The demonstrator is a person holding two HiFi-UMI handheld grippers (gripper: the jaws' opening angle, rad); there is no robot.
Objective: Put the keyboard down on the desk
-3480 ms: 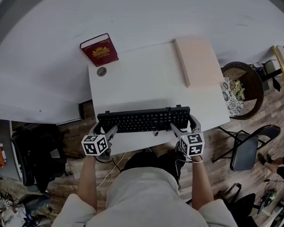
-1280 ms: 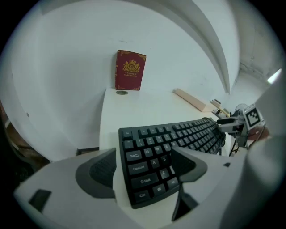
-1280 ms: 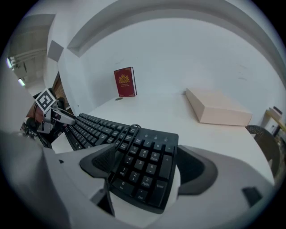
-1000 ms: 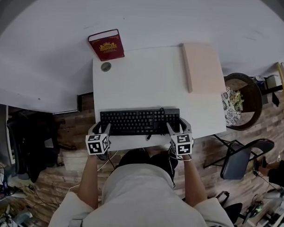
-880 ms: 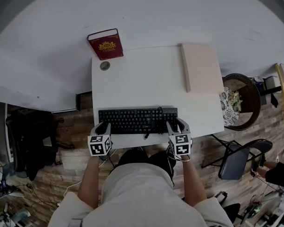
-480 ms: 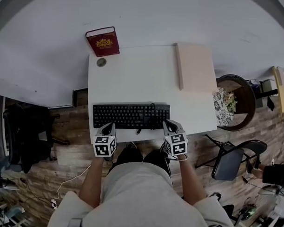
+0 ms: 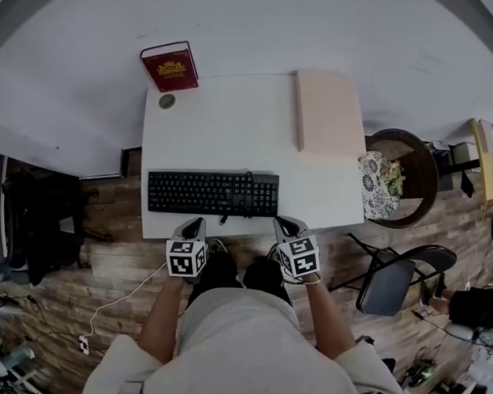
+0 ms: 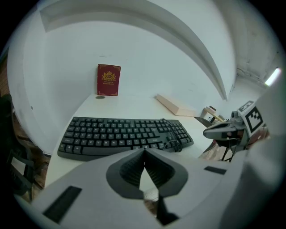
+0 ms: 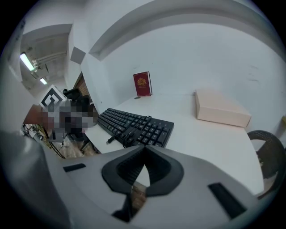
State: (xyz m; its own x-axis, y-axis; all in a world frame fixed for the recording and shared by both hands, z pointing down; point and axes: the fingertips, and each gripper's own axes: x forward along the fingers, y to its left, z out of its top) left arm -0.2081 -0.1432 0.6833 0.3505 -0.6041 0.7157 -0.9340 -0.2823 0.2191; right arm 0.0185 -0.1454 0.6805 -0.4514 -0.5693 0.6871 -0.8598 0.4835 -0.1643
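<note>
A black keyboard [image 7: 213,193] lies flat near the front edge of the white desk [image 7: 233,127], its cable coiled on the keys; it shows too in the left gripper view [image 8: 125,135] and the right gripper view [image 9: 136,126]. My left gripper [image 7: 194,226] hangs just off the desk's front edge, below the keyboard's middle, shut with nothing between the jaws. My right gripper [image 7: 282,225] sits off the front edge near the keyboard's right end, also shut and empty. Neither touches the keyboard.
A red book [image 7: 169,66] stands against the wall at the desk's back left, a small round object [image 7: 166,101] in front of it. A pale flat box [image 7: 327,111] lies at the back right. A wicker basket [image 7: 401,169] and a folding chair [image 7: 389,278] stand to the right.
Both grippers let go of the keyboard's ends, drew back off the desk's front edge and shut. The keyboard stays flat on the desk.
</note>
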